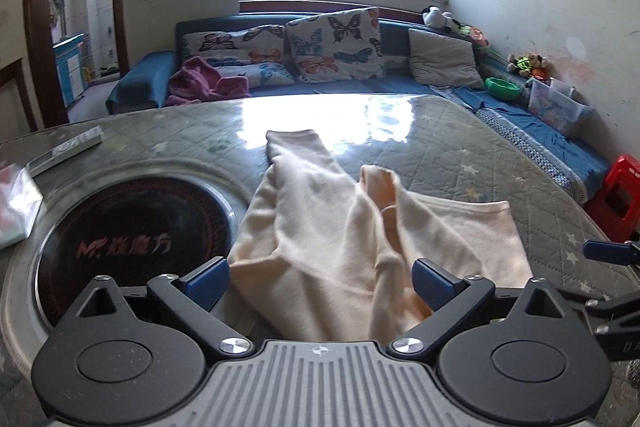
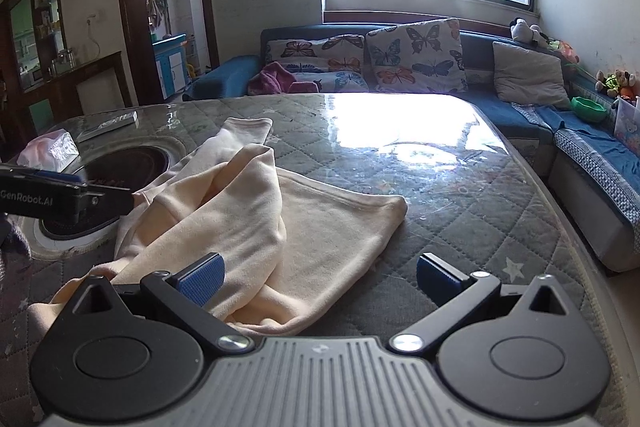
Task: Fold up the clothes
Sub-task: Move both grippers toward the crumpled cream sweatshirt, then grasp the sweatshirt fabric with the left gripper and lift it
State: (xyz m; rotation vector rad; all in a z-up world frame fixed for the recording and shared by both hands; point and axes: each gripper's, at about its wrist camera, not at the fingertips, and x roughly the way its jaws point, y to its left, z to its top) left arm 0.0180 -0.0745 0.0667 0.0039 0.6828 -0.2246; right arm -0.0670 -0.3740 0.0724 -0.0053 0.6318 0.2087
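Note:
A cream long-sleeved garment (image 1: 320, 227) lies crumpled on the quilted table, one sleeve stretched away toward the window. It also shows in the right wrist view (image 2: 248, 223). My left gripper (image 1: 320, 285) is open just above the garment's near edge, with the cloth lying between its blue pads. My right gripper (image 2: 320, 279) is open and empty over the garment's right near part. The left gripper's side (image 2: 68, 201) shows at the left of the right wrist view.
The table (image 2: 460, 195) has a glass cover and a round black induction cooker (image 1: 132, 239) set in at the left. A tissue pack (image 2: 52, 149) and a flat box (image 2: 108, 127) lie far left. A blue sofa (image 2: 520, 107) with cushions stands behind.

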